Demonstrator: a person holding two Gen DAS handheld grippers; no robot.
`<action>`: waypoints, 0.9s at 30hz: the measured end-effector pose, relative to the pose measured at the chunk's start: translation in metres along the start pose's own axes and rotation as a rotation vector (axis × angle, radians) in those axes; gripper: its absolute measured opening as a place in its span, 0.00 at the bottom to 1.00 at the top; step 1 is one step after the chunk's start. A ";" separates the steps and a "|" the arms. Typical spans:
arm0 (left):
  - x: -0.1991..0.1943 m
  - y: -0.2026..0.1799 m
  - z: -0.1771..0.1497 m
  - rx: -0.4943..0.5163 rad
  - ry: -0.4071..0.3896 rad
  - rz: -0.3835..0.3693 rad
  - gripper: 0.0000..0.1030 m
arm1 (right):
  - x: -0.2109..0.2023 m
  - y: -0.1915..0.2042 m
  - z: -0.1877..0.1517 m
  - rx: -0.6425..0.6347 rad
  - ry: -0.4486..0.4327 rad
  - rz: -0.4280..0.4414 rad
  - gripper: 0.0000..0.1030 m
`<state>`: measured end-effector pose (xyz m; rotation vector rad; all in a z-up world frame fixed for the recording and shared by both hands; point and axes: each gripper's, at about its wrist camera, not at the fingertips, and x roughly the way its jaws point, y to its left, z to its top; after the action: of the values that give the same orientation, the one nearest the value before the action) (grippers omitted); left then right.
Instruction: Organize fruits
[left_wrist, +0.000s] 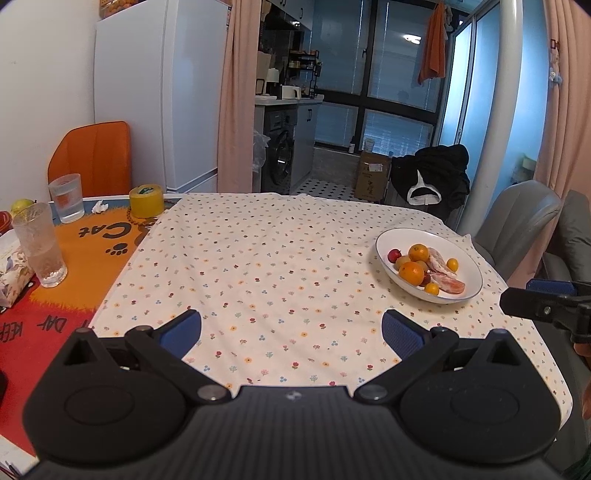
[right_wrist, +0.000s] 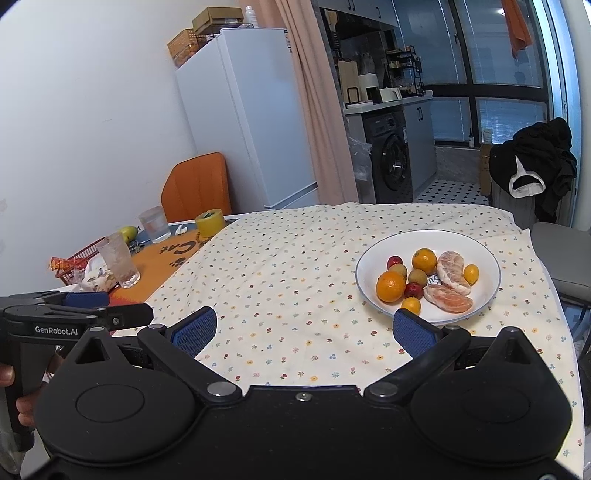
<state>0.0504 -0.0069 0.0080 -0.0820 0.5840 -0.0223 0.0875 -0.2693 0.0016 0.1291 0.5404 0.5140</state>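
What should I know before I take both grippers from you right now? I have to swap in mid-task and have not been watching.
Left gripper: jaws open, empty, above the floral cloth.
Right gripper: jaws open, empty, just short of the white bowl.
All the fruit on the cloth sits mixed in that bowl: two oranges, two peeled citrus pieces, small red fruits, greenish ones and little yellow ones.
Done: nothing visibly sorted.
Left: all the organizing. No second dish is in view, so settle where the sorted fruit goes.
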 end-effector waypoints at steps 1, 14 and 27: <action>0.000 0.000 0.000 0.001 0.000 -0.001 1.00 | 0.000 0.001 0.000 -0.002 0.000 0.000 1.00; -0.001 -0.001 -0.001 0.010 0.002 -0.003 1.00 | 0.000 0.000 0.000 0.002 0.005 0.001 1.00; -0.002 -0.003 0.000 0.014 0.001 -0.004 1.00 | 0.000 -0.001 -0.002 -0.004 0.005 0.004 1.00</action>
<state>0.0492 -0.0098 0.0092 -0.0697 0.5849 -0.0304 0.0877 -0.2704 -0.0003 0.1249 0.5439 0.5198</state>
